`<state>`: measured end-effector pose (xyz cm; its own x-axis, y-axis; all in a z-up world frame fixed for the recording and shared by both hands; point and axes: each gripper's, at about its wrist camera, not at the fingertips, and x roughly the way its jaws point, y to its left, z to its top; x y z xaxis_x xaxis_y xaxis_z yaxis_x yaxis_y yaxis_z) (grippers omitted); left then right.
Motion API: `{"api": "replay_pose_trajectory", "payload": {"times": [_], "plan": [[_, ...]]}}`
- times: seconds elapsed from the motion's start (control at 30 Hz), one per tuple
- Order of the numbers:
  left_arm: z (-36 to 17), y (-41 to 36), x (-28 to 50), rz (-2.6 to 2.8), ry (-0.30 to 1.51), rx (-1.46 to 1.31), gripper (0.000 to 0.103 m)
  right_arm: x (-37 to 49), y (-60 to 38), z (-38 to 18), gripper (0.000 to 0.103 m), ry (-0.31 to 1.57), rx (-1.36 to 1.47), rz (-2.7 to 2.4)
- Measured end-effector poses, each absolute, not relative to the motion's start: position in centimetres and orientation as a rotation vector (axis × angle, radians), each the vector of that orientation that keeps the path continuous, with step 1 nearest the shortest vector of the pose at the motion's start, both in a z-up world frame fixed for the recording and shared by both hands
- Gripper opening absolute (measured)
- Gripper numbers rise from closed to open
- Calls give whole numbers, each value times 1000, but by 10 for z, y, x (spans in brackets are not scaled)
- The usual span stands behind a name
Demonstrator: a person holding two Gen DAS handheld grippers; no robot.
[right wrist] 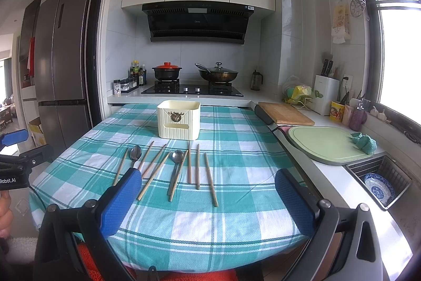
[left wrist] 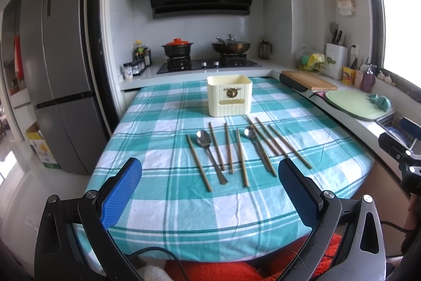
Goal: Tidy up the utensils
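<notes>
Both grippers, left (left wrist: 210, 191) and right (right wrist: 208, 198), spread and empty. Chopsticks (left wrist: 241, 157) and spoons (left wrist: 204, 140) at frame centre; holder (left wrist: 229, 95) behind. Right gripper's pad hides one spoon's handle.

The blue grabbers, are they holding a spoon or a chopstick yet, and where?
No, nothing is held. The left gripper and the right gripper are both open, above the near edge of the table, short of the spoons and chopsticks.

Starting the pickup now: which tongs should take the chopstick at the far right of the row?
Probably right. The right tongs are open with that chopstick lying between their fingers; from the left tongs it lies off beyond the right finger.
</notes>
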<state>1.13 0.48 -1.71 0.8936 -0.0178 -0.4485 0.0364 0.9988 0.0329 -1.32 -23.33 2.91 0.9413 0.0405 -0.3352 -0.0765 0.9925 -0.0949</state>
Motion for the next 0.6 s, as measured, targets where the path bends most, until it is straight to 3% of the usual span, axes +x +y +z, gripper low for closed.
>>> {"api": "replay_pose_trajectory", "payload": {"times": [0.6], "plan": [[-19,6,12,-28,473,39,103,-13,-234,30,103,339,-105,59]]}}
